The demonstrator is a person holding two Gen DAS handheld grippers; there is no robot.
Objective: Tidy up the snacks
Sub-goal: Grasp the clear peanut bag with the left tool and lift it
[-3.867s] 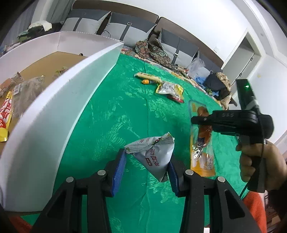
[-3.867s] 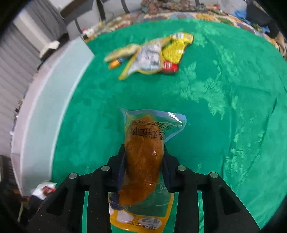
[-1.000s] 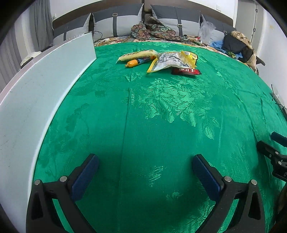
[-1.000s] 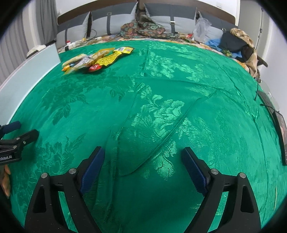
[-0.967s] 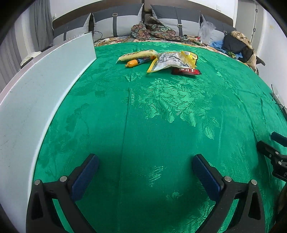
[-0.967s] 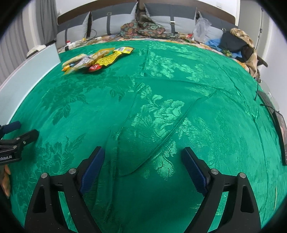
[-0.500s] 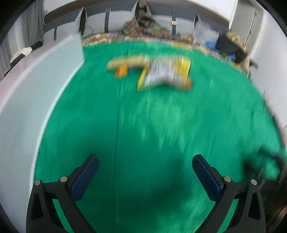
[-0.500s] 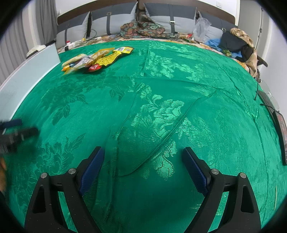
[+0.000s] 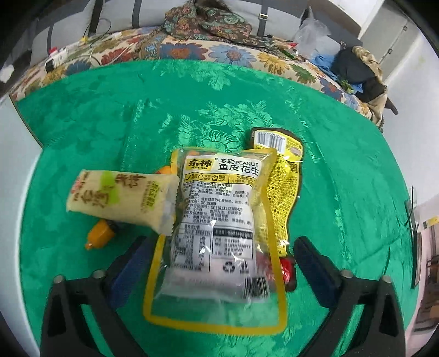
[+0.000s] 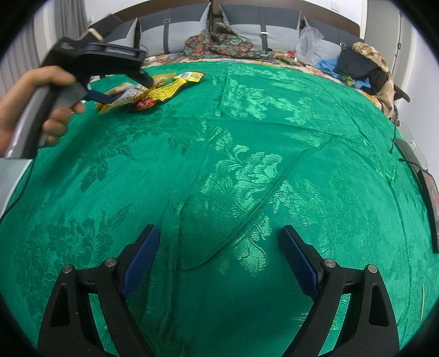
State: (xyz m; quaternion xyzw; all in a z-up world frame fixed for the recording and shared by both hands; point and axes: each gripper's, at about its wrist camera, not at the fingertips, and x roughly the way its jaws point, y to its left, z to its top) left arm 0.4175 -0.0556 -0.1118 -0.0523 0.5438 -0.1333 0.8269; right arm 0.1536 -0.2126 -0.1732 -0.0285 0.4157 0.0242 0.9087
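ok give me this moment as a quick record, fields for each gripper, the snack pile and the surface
left gripper: open, fingers either side of the peanut bag, not closed on it
right gripper: open, empty, above bare cloth
snack pile: peanut bag on top; cream snack pack left of it; yellow packet under its right edge; orange sausage and red wrapper partly hidden
surface: green floral cloth
far edge: cushions

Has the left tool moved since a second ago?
Yes. The left tool has gone forward across the green cloth to the snack pile; its open fingers now straddle the peanut packet, which earlier lay far ahead.
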